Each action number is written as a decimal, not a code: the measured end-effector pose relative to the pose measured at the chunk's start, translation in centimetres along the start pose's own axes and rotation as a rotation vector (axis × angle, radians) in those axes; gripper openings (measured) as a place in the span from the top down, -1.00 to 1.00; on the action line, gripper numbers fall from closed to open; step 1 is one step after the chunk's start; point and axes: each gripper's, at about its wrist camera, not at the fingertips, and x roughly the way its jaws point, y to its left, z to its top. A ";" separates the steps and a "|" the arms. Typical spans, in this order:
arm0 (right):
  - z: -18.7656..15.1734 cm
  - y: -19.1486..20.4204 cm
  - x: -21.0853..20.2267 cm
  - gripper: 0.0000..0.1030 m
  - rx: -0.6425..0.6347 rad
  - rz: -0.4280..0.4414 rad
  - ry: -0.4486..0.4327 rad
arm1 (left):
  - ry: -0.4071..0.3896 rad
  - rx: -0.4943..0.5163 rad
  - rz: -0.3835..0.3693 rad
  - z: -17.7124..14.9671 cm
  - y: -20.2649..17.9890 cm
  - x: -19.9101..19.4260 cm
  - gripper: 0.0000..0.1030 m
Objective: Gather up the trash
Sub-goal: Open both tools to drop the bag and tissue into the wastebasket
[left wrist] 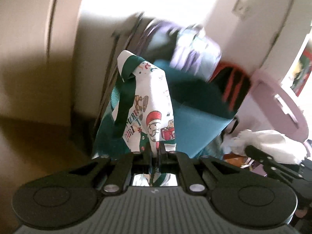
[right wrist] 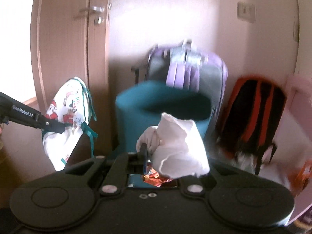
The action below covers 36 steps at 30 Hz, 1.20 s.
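Observation:
My left gripper is shut on a white Christmas-print bag with green ribbon handles, held up in the air; the bag also shows at the left of the right wrist view, pinched by the left gripper. My right gripper is shut on a crumpled white tissue that stands up between its fingers; the tissue also shows in the left wrist view. A shiny red-orange wrapper shows below the right gripper's jaws. A teal bin stands open ahead.
A purple suitcase stands behind the teal bin, with a black and red backpack to its right against the wall. A wooden door is at the left. A pink piece of furniture is at the right.

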 end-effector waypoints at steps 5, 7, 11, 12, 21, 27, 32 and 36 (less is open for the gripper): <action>5.1 -0.9 0.7 0.82 -0.059 -0.026 -0.047 | -0.067 0.078 -0.012 4.4 -4.1 0.7 0.90; 6.7 -1.4 1.4 0.82 -0.070 -0.038 -0.053 | -0.084 0.101 -0.011 5.9 -5.3 1.5 0.90; 8.2 -1.9 3.8 0.82 -0.089 -0.047 -0.022 | -0.103 0.122 -0.010 8.5 -7.4 3.8 0.90; 8.2 -2.0 4.3 0.82 -0.090 -0.055 -0.013 | -0.116 0.128 -0.009 9.2 -7.8 4.5 0.90; 7.1 -3.6 10.1 0.82 -0.082 -0.067 0.064 | -0.089 0.090 -0.135 11.6 -8.0 10.2 0.90; 6.2 -4.4 12.9 0.72 -0.100 -0.041 0.118 | 0.029 0.090 -0.104 9.8 -6.8 16.2 0.90; 5.8 -5.4 15.0 0.61 -0.091 -0.012 0.167 | 0.127 0.126 -0.049 8.4 -6.4 19.7 0.89; 5.6 -5.6 15.7 0.43 -0.091 -0.016 0.175 | 0.173 0.155 -0.011 7.3 -6.2 21.6 0.89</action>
